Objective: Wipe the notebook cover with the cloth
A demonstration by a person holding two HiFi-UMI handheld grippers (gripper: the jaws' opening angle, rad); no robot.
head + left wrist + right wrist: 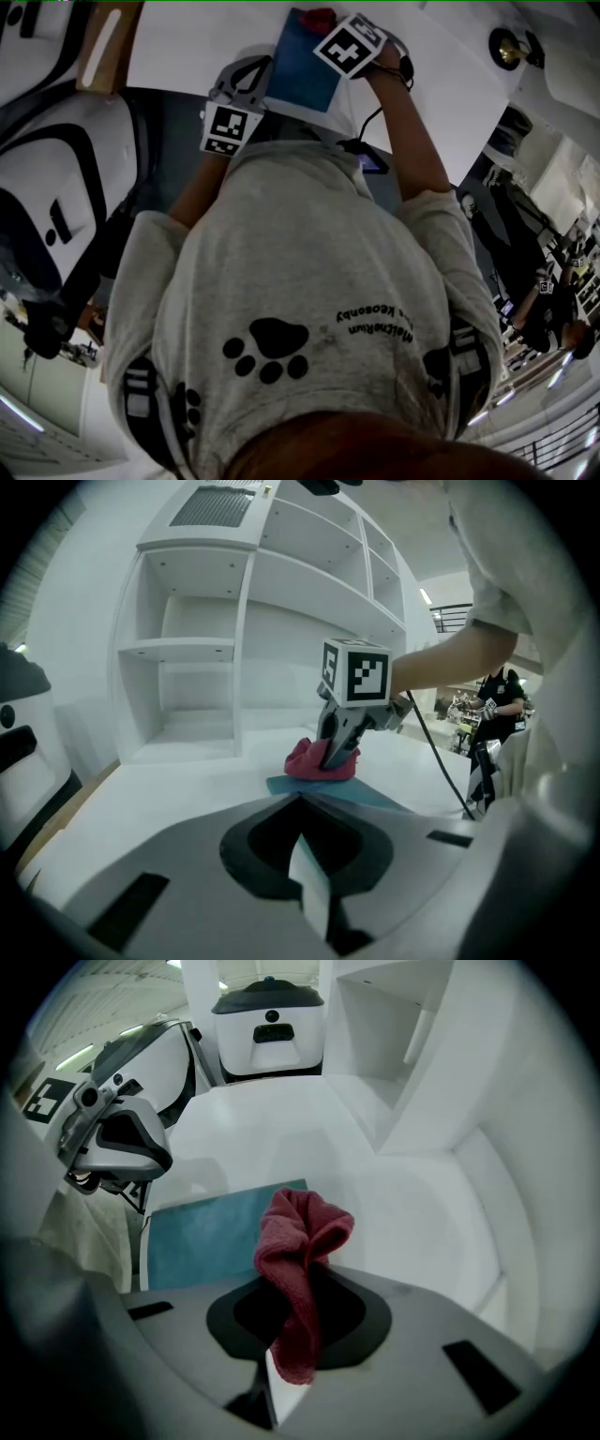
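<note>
Blue notebook [298, 64] lies flat on the white counter [169, 789], close to the edge where the person stands. Left gripper [307, 885] has its jaws pinched together on the notebook's near side edge. Right gripper [281, 1372] is clamped tight on the red cloth [302, 1237], and the bunched cloth sits on the cover at the notebook's far end

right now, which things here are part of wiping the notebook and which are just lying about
In the job:
cloth, in the right gripper
notebook, its edge in the left gripper

Just there:
shelf unit
cable
white machine
</note>
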